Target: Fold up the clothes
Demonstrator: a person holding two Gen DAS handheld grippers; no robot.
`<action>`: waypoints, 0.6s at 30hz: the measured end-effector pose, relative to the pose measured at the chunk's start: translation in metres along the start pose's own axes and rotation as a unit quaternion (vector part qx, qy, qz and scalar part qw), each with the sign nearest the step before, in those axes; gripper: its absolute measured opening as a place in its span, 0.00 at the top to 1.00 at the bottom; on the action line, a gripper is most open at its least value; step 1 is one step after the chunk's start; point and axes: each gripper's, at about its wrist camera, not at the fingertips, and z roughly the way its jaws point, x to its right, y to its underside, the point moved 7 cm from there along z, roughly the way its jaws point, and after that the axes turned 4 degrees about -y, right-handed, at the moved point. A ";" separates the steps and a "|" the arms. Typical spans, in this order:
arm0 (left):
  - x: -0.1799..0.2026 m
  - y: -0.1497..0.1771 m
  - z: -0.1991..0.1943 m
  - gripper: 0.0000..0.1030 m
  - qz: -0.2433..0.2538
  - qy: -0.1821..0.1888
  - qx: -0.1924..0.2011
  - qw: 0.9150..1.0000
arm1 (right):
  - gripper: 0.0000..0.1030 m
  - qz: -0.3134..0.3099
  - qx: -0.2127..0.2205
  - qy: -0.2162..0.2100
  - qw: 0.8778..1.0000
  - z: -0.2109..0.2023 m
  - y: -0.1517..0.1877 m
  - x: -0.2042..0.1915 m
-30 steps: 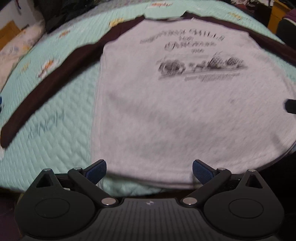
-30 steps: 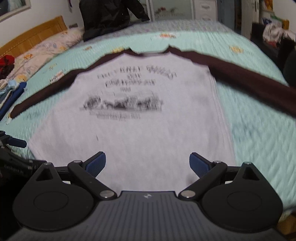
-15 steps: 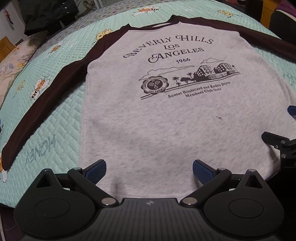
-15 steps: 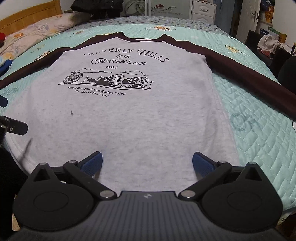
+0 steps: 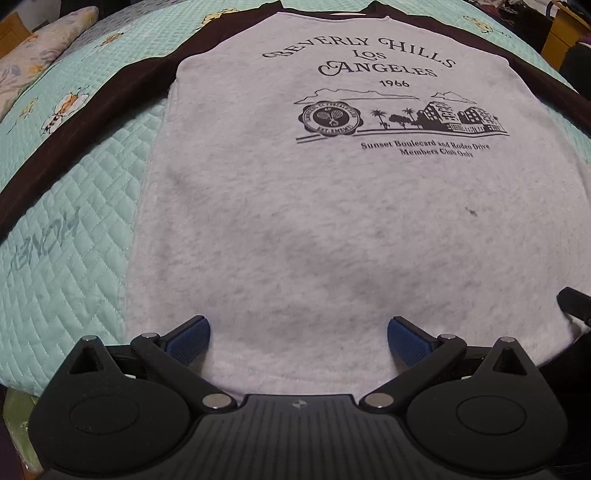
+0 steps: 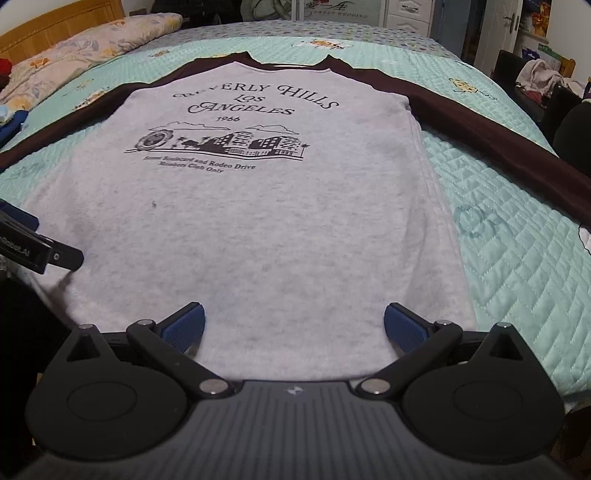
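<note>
**Q:** What borders the working area, and how much room is there around it?

**A:** A grey sweatshirt (image 5: 332, 229) with dark brown sleeves lies flat, print side up, on a mint-green quilted bedspread (image 5: 74, 258). Its bottom hem sits at the near edge of the bed. In the left wrist view, open quilt runs along the shirt's left side, out to the left sleeve (image 5: 92, 110), which slants away toward the bed's edge. In the right wrist view, a wide band of quilt (image 6: 517, 258) lies between the shirt's body and the right sleeve (image 6: 498, 122), which stretches out to the far right.

**Q:** What about the surface and the room?

**A:** The quilt is stitched in a brick-like pattern and printed with small bee figures. A floral pillow (image 6: 81, 48) rests at the far left against a wooden headboard (image 6: 62, 22). White cabinets (image 6: 369, 14) stand beyond the bed, and dark furniture with piled clothes (image 6: 539, 77) sits at the right.

**Q:** Where is the shirt relative to each gripper?

**A:** The left gripper (image 5: 298, 336) hovers at the hem, toward the shirt's left half, its blue pads (image 5: 192, 336) spread wide with grey fabric showing between them and nothing clamped. The right gripper (image 6: 293, 326) is at the hem toward the right half, jaws likewise spread wide and empty. Whether either touches the cloth, I cannot tell. Each gripper's edge shows in the other's view.
</note>
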 end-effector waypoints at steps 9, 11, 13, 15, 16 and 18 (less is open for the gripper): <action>-0.002 0.001 0.001 0.00 -0.004 0.006 -0.003 1.000 | 0.00 0.194 0.119 -0.116 0.967 -0.037 -0.047 0.062; -0.002 0.001 0.001 0.00 -0.003 0.005 -0.001 1.000 | 0.00 0.236 0.125 -0.134 0.954 -0.031 -0.063 0.077; -0.003 0.002 0.002 0.00 -0.003 0.007 0.000 1.000 | 0.00 0.267 0.135 -0.180 0.937 -0.024 -0.076 0.083; -0.003 0.003 0.002 0.00 -0.003 0.011 0.001 1.000 | 0.00 0.303 0.131 -0.223 0.917 -0.011 -0.079 0.090; -0.003 0.003 0.001 0.00 -0.002 0.013 0.001 1.000 | 0.00 0.322 0.121 -0.222 0.912 -0.002 -0.074 0.096; -0.004 0.003 0.002 0.00 -0.001 0.016 0.001 1.000 | 0.28 0.342 0.080 -0.167 0.921 0.016 -0.052 0.113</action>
